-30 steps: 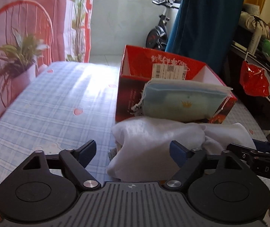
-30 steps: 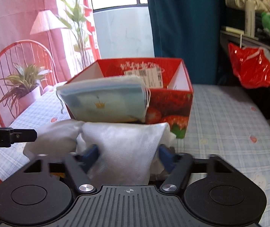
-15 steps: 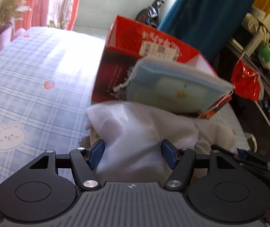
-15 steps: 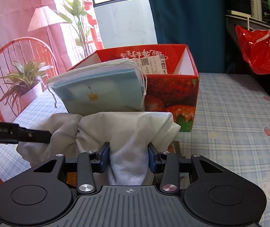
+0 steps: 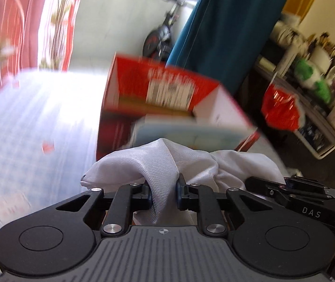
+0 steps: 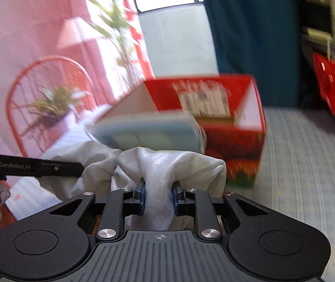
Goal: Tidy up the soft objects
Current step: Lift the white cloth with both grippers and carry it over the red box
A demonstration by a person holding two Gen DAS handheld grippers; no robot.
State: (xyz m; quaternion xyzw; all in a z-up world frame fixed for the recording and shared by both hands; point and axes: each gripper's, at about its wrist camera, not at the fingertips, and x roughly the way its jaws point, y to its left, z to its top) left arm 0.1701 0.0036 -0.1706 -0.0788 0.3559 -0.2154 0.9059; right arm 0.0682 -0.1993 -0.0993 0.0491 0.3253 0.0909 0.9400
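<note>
Left wrist view: the left tool (image 5: pixel 163 193) is clenched on a pinched fold of the white cloth (image 5: pixel 158 162), its jaws having just closed in on the fabric; in the right wrist view the right tool (image 6: pixel 159 196) has just closed the same way on another fold of that cloth (image 6: pixel 167 164). The cloth sits at lower centre of both frames, bunched between the two tools, in front of the red box (image 5: pixel 167 87), where a pale blue folded piece (image 6: pixel 143 134) leans at the near wall. The cloth looks light, limp and thin-woven, so it will sag and slide; gripping at gathered folds near opposite ends, as now, seems the sensible hold. Both tools point forward and tilted downward, side by side, over the checked blue bed cover (image 6: pixel 308 152); the background is motion-blurred.
</note>
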